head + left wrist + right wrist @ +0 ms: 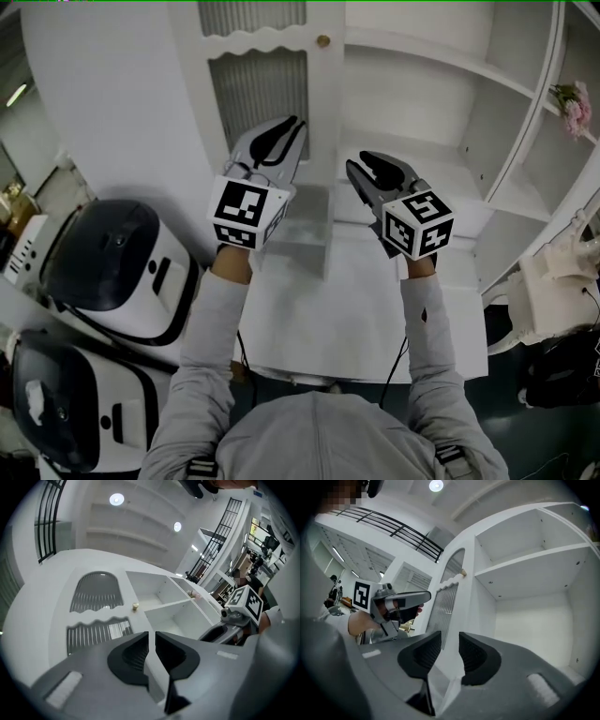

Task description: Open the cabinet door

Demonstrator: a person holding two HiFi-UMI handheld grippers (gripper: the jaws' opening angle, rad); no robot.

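Grey sleeves run forward to both tools, which hang over the far edge of the white counter. The left gripper has its fingers a narrow slit apart with nothing between them. The right gripper has its fingers wider apart and is also empty. Neither touches the cabinet.

The cabinet door rises beyond the counter's far edge, toward its left end, just past the left tool. It already appears swung out from the carcass, and the bare shelves lie exposed to its right. The right gripper view shows the door nearly edge-on.

It looks like a stiff, painted panel on hinges, probably light and free-swinging, so a gentle sideways pull should move it. Its ribbed inserts may be glass, so the fingers should not press there.

The small brass knob sits near the free edge. It is the natural hold, but it is round and smooth and could slip from a loose pinch. The door's free edge offers a flatter, surer purchase. Any pull should follow the hinge arc rather than run straight out.
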